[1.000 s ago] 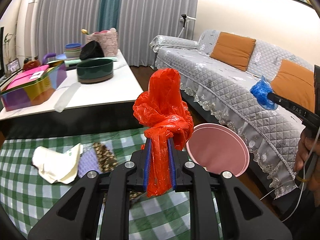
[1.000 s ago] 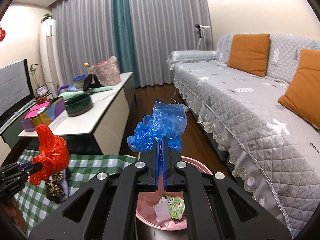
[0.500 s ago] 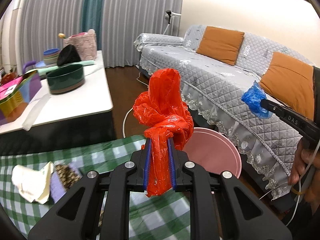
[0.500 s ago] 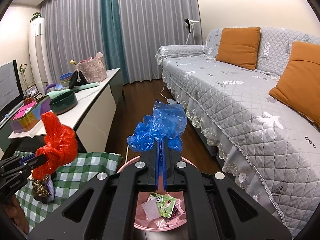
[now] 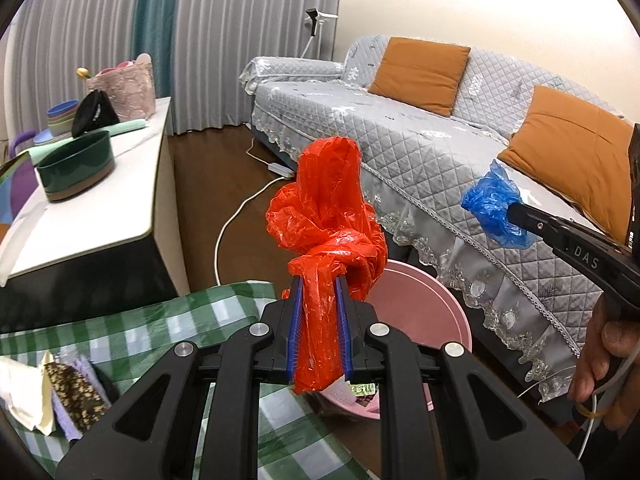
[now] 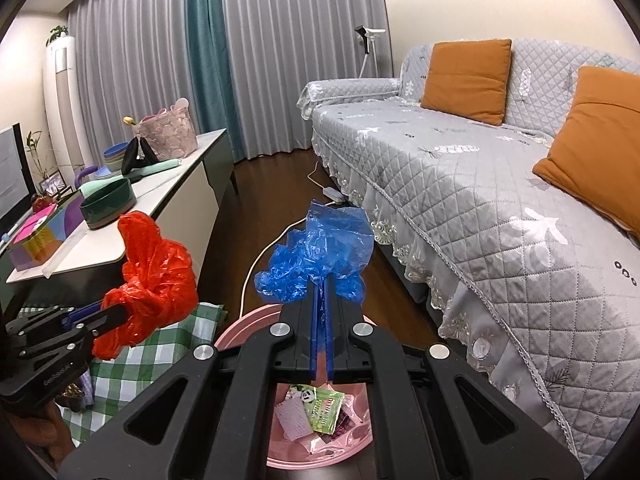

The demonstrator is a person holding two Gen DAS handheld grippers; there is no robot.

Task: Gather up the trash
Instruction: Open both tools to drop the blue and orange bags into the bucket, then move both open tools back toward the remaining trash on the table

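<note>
Green-checked cloth (image 5: 168, 320) beside sofa (image 6: 480, 184); left tool (image 5: 318, 320) pinching red bag (image 5: 328, 216), right tool (image 6: 320, 320) blue bag (image 6: 320, 252).

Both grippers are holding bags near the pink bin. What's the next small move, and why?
Probably open the right gripper. It is shut on the blue bag, and in its own view the pink bin lies directly below, wrappers already inside. The left gripper with the red bag looks to sit nearer the rim, so it goes second.

Both bags (red (image 5: 326, 216), blue (image 6: 320, 252)) have apparently moved closer above the pink bin (image 5: 420, 300).
</note>
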